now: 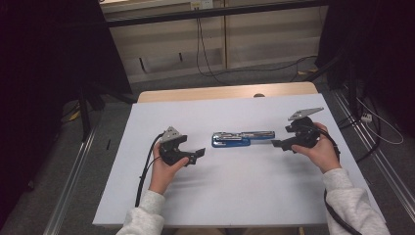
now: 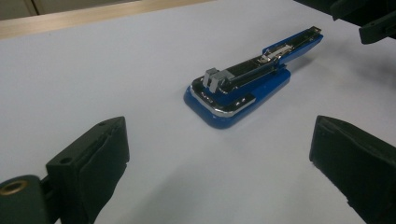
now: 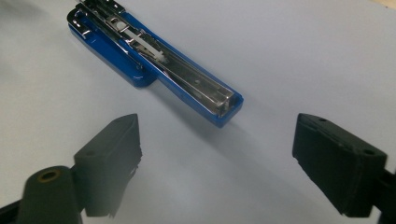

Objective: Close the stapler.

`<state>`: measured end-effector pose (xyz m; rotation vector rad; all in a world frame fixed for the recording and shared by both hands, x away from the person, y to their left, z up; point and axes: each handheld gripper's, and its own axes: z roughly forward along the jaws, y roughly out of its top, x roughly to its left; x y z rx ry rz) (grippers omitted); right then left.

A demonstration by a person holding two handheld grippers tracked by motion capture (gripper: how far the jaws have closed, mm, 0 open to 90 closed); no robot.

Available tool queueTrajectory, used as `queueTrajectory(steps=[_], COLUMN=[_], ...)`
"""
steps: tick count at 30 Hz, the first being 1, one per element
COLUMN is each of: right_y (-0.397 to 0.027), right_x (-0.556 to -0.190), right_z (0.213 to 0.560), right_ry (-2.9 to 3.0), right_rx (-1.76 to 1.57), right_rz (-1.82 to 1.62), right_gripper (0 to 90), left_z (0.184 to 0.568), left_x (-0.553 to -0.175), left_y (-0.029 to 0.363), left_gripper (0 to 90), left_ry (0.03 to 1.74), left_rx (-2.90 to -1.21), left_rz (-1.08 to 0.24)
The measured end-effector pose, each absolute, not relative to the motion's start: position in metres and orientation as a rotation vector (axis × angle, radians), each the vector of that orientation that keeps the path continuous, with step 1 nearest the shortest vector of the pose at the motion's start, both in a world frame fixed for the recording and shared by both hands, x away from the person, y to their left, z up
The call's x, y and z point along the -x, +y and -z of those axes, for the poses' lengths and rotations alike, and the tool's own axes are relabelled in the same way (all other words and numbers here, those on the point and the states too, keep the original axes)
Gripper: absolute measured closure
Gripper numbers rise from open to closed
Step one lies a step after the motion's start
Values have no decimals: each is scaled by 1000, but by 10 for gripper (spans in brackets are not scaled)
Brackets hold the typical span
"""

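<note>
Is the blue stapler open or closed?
Open. The blue stapler lies flat on the white table, folded out long, its shiny metal staple track showing on top.
</note>
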<state>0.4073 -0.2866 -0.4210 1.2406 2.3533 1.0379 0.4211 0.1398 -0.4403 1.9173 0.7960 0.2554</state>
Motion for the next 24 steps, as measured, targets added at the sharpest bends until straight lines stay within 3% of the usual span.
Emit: queueTrajectory(steps=[7, 8, 10, 12, 13, 14, 17, 20, 21, 24], right_y=[-292, -294, -295, -296, -296, -296, -296, -294, -291, -287], right_x=[-402, -400, -401, -401, -401, -401, -402, -402, -403, -405], right_z=[422, 422, 422, 423, 424, 426, 432, 436, 439, 443], right_ry=[2327, 2312, 2291, 2282, 2275, 2272, 2257, 2266, 2274, 2291], right_rx=[-1257, -1264, -1288, -1295, -1298, -1309, -1329, -1328, -1324, -1313], right_rz=[-1011, -1001, -1002, -995, -984, -965, -946, -925, -924, -906], right_gripper=[298, 379, 429, 459, 498, 595, 720, 780, 856, 891], left_z=[443, 444, 444, 445, 445, 447, 450, 453, 454, 455], left_x=[-428, -431, -432, -434, -436, -439, -441, -445, -447, -449], left_y=[136, 135, 133, 129, 125, 120, 115, 109, 107, 102], left_gripper=[165, 284, 349, 473, 473, 574, 732, 792, 838, 877], left_ry=[859, 859, 867, 868, 873, 876, 878, 896, 888, 890], left_rx=[-1878, -1891, -1896, -1924, -1933, -1948, -1983, -2007, -2019, -2039], left_rz=[-249, -256, -248, -254, -260, -254, -271, -246, -235, -232])
